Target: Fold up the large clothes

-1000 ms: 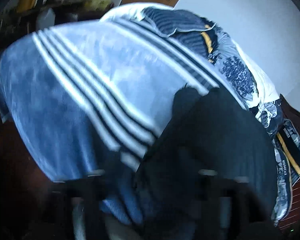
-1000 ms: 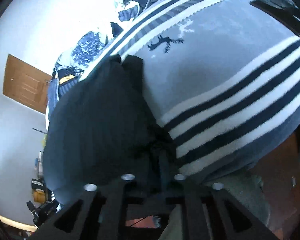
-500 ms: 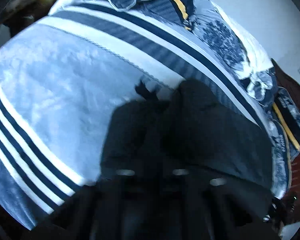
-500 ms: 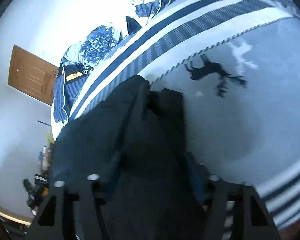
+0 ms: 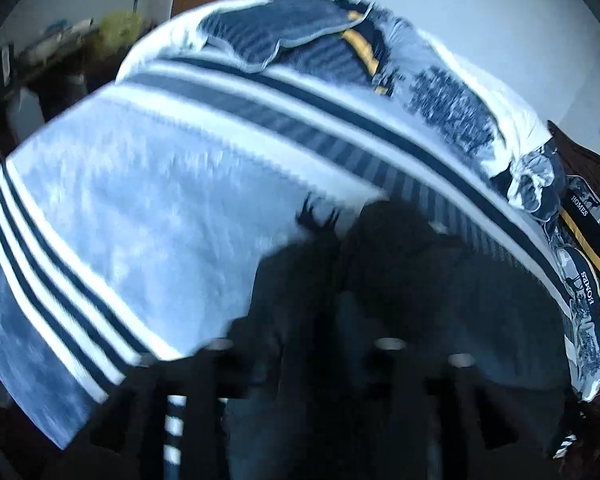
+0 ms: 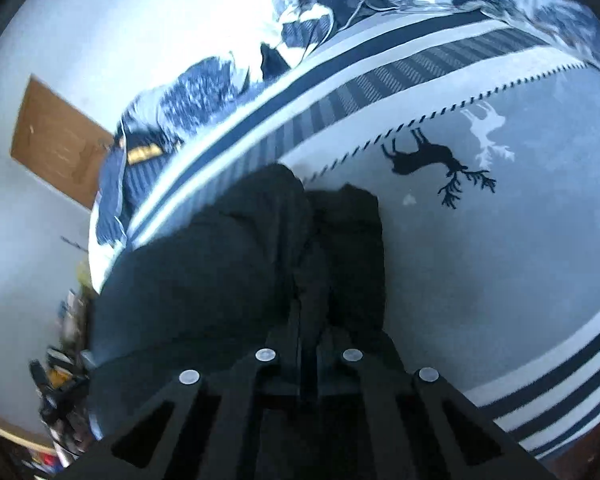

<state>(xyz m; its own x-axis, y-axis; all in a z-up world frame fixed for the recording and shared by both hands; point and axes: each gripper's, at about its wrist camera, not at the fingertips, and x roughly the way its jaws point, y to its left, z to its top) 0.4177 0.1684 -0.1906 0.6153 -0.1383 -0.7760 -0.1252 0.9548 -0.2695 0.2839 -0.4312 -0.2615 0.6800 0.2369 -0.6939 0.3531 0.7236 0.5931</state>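
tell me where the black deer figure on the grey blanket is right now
In the right wrist view the black deer figure sits right of centre on the grey blanket, beside a white deer figure, just right of the dark garment.

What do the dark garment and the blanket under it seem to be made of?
Dark garment: soft matte woven cloth, likely cotton or a blend; it bunches in thick folds without shine. Blanket: fuzzy fleece or plush, judging by its mottled nap and soft-edged stripes and deer print. Neither is certain from these views.

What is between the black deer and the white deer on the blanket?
Nothing: only bare grey blanket lies between the black deer and the white deer, seen in the right wrist view.
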